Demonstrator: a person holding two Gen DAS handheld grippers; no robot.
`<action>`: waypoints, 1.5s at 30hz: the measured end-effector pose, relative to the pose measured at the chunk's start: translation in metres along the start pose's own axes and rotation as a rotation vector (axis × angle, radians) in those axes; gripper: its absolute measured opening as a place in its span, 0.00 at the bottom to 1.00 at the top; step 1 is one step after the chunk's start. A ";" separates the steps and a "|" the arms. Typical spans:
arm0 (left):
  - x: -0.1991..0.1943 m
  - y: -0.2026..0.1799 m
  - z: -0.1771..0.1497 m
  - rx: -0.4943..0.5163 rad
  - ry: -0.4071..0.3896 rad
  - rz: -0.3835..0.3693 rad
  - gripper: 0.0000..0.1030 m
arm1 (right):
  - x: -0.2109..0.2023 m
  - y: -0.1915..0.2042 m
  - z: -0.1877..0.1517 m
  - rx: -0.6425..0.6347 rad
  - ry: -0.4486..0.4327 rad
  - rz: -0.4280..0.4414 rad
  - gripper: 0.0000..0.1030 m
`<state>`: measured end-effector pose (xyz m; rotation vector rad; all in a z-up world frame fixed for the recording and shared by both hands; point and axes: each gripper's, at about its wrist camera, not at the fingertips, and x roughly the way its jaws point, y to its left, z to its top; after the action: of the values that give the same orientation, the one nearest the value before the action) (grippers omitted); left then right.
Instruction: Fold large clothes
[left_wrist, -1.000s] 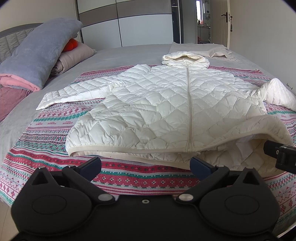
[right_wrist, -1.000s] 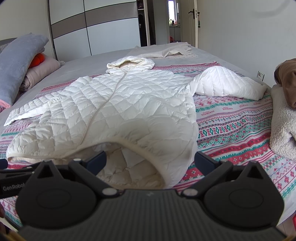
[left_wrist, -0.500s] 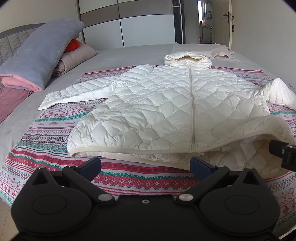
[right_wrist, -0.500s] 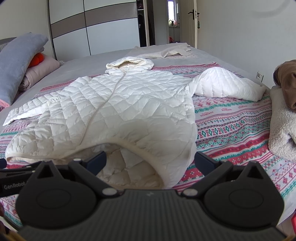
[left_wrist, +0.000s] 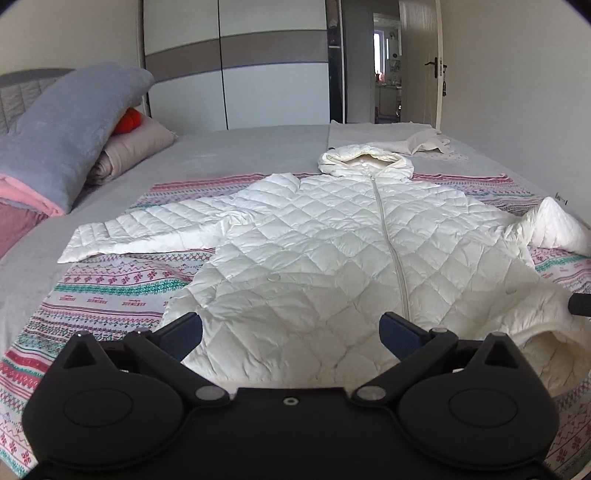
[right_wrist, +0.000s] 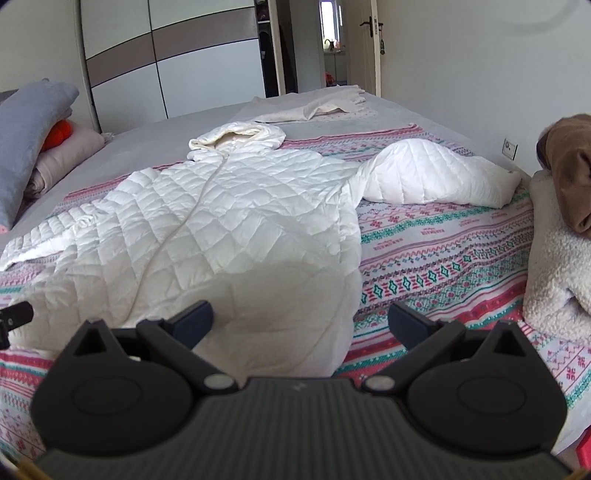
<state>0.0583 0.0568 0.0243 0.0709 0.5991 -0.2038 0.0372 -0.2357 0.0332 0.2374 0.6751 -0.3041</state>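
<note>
We have raised both wide-open grippers, left (left_wrist: 290, 330) and right (right_wrist: 300, 319), over the jacket (left_wrist: 332, 258); its hem apparently lies released, unfolded.

We identify a home bedroom: a bed (left_wrist: 236, 155) with pillows (left_wrist: 66, 136) at its head, a sliding-door wardrobe (left_wrist: 273, 74) behind the bed, and an open door (left_wrist: 421, 66) beside that wardrobe.

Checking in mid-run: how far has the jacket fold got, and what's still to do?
Done: the white quilted jacket lies zipped and spread front-up on the patterned blanket, hood away from the cameras. In hand: nothing; the left gripper and right gripper are open over the hem, holding no fabric. Left: every fold. Both sleeves, left and right, lie out to the sides.
</note>
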 end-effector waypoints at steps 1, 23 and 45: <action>0.009 0.011 0.009 -0.024 0.022 -0.018 1.00 | 0.006 -0.006 0.009 0.024 0.021 0.011 1.00; 0.294 0.176 0.085 -0.867 0.190 -0.167 0.52 | 0.170 -0.089 0.067 0.318 0.130 0.199 0.71; 0.207 0.182 0.062 -0.556 0.120 0.117 0.67 | 0.136 -0.074 0.064 0.119 0.074 0.216 0.87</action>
<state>0.2979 0.1919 -0.0401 -0.4210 0.7511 0.0860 0.1488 -0.3512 -0.0139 0.4341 0.6990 -0.1290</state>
